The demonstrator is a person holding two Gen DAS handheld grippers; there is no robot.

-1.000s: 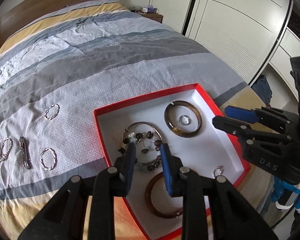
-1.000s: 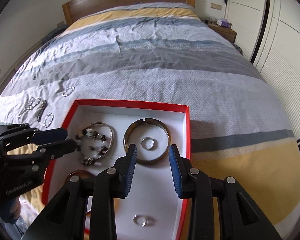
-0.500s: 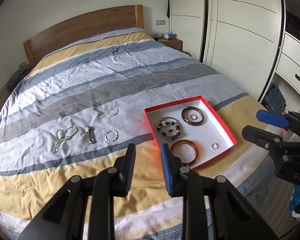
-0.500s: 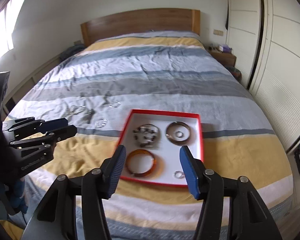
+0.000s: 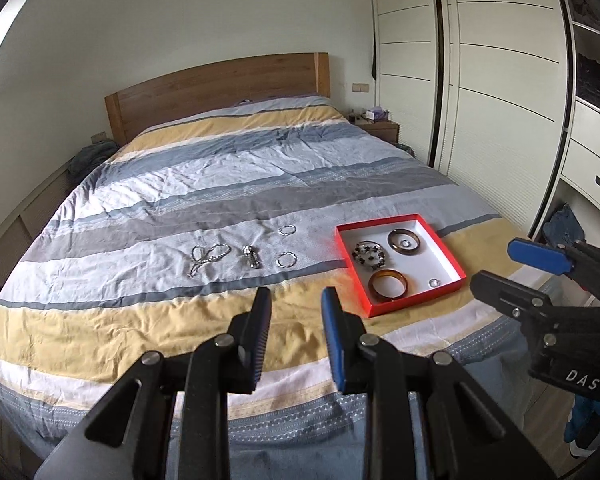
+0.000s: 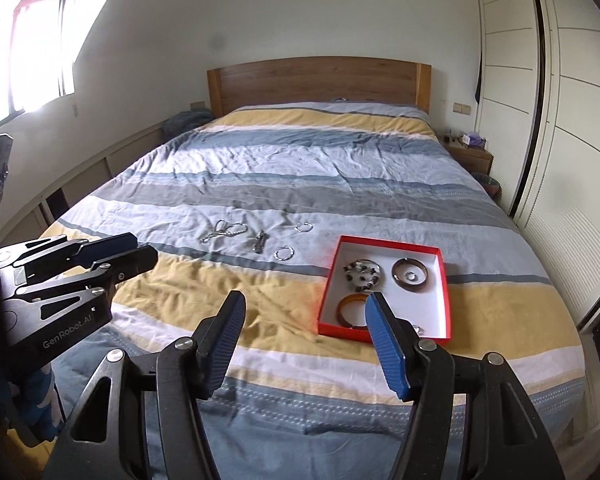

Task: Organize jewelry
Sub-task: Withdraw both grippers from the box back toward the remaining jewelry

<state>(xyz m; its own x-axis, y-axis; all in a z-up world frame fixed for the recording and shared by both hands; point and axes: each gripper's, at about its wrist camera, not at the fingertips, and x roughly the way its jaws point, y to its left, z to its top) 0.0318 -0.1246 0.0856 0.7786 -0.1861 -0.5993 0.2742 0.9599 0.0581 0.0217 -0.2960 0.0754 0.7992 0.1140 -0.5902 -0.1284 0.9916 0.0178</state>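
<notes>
Two grippers hang clear above the bed point(image 6: 260, 312): our left gripper point(image 5: 294, 300) narrowly parted and empty, our right gripper point(image 6: 304, 304) opening, empty. Five pieces sit in the red box point(image 6: 446, 280); four silver pieces point(image 6: 260, 240) lie loose beside it, awaiting collection.

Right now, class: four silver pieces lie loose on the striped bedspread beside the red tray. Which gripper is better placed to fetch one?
Probably the left gripper: the silver pieces lie ahead of it, left of the red tray. The right gripper, empty, jaws opening, faces the tray.
</notes>
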